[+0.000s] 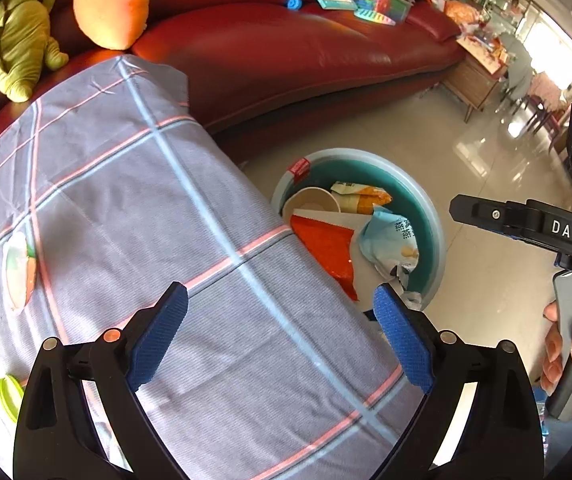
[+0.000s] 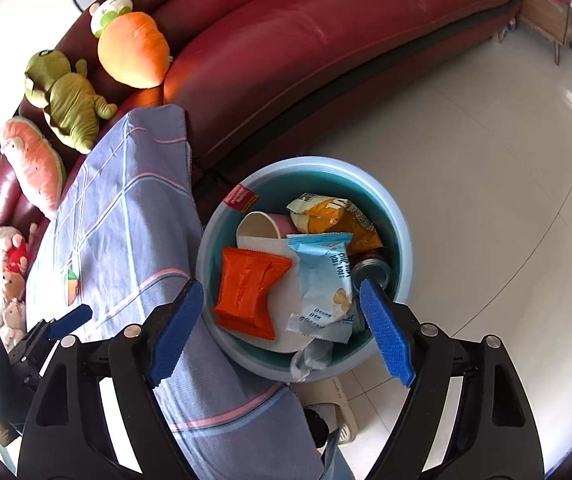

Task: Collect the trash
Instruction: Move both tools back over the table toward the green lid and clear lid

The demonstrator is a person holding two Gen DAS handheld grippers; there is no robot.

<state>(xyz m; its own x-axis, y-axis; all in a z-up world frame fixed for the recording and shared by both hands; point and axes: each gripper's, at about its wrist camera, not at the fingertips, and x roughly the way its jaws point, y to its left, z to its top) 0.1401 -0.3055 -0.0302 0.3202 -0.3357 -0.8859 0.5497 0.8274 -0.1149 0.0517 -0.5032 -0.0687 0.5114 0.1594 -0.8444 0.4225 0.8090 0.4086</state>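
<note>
Both tongs stand released and empty: the left tongs (image 1: 280, 334) hang over the plaid cloth (image 1: 134, 208) on the bench, and the right tongs (image 2: 282, 330) hover above the bin (image 2: 399, 216), lower centre of the right wrist view. The trash is already in that blue-green bin, on the floor just beside the cloth's hanging edge. Inside lie an orange packet (image 2: 248, 294), a pale blue snack wrapper (image 2: 323, 280), a yellow chip bag (image 2: 333, 216), a paper cup (image 2: 258, 226) on its side, and a can (image 2: 373, 270) at the right wall. The load looks light, crinkled and loosely heaped, with a clear wrapper (image 2: 309, 358) draped over the near rim. That piece could slip to the floor if a finger brushes it. At the left edge of the left wrist view, a small orange-and-white item (image 1: 20, 270) remains on the cloth; whether it is trash I cannot tell.
</note>
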